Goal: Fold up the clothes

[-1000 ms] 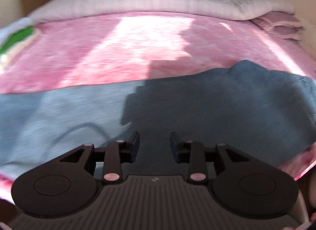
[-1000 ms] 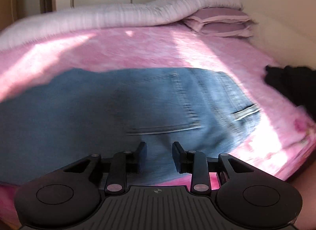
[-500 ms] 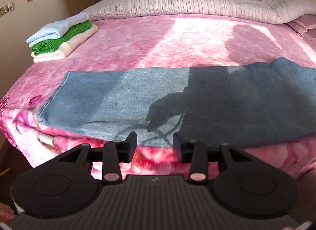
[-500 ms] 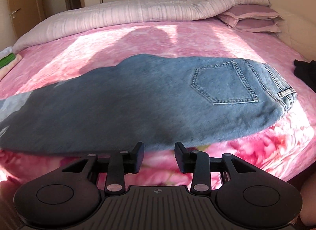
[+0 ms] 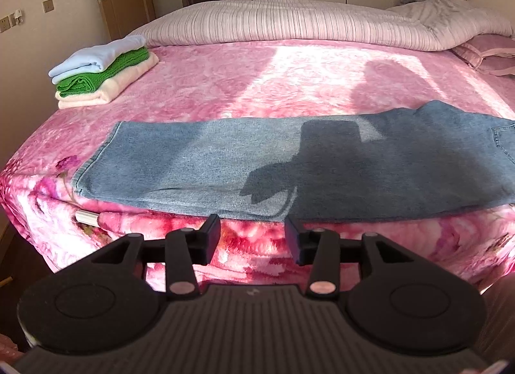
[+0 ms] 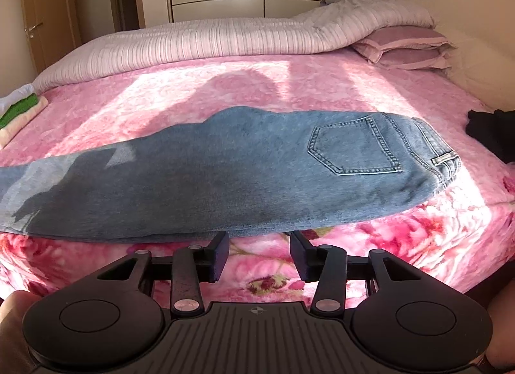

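Jeans [image 5: 289, 165] lie flat across the near edge of the bed [image 5: 257, 84], folded lengthwise, one leg over the other. Hem end points toward the stack side, waist and back pocket [image 6: 354, 149] toward the pillows' side. The near long edge runs along the brink of the mattress.

Left hand-held gripper [image 5: 252, 235]: jaws spread and just been widening, nothing between them, hanging short of the denim edge over the pink floral blanket [image 5: 257, 255]. Right hand-held gripper [image 6: 259, 253]: the same, jaws apart and lately opening, empty, just clear of the jeans' near edge [image 6: 225, 232].

A stack of folded clothes [image 5: 103, 71], pale blue over green over cream, sits at the far left corner of the bed. A striped quilt [image 5: 289, 26] is rolled along the head end, with pillows [image 6: 405, 49] beside it. A dark garment [image 6: 489, 132] lies at the right edge. Shadows of both tools fall on the denim.
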### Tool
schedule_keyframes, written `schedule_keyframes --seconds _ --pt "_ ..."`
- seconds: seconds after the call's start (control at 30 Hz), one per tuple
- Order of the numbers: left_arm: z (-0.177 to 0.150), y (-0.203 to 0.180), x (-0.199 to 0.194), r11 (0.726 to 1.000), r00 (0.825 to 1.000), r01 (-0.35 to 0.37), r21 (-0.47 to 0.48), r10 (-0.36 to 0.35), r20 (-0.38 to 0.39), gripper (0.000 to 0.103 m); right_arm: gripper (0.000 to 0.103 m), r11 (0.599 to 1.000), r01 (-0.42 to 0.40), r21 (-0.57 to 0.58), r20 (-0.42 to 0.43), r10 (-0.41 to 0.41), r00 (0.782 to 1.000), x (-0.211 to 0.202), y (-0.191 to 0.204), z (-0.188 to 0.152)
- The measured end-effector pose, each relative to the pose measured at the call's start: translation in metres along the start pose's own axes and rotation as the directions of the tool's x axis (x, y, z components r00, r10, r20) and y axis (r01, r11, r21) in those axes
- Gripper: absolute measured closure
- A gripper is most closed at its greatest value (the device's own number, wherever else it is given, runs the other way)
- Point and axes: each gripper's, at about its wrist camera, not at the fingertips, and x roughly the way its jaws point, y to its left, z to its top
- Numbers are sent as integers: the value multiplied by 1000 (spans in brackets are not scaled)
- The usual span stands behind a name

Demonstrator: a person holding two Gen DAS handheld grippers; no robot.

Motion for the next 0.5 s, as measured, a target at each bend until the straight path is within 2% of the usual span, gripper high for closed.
schedule_keyframes --seconds 0.17,0.23,0.3,0.33,0.4,0.43,0.47,0.5 --pt "-3 10 3 999 1000 20 -39 -20 7 63 56 1000 7 5 4 -7 1000 0 -1 1" --pt "-6 27 8 991 998 60 -118 -58 17 63 56 1000 7 9 4 -7 1000 3 -2 2" --pt "-11 53 16 960 992 128 -249 -125 29 63 56 1000 0 20 -3 0 1000 8 -4 2" --pt "-16 71 22 924 984 178 -339 -171 48 63 56 1000 -8 28 -8 8 1000 12 -5 1" --pt "-28 108 32 818 964 263 -512 -242 109 63 55 999 -22 44 -20 23 1000 20 -8 1" --pt "-35 128 37 754 956 290 -589 -255 144 64 55 998 -23 52 -30 25 999 24 -9 1" --pt "-41 145 41 703 953 299 -645 -248 172 64 55 998 -20 56 -43 22 999 29 -9 1" --pt "-45 160 45 669 957 290 -684 -223 188 64 55 998 -16 60 -56 19 998 35 -10 1"
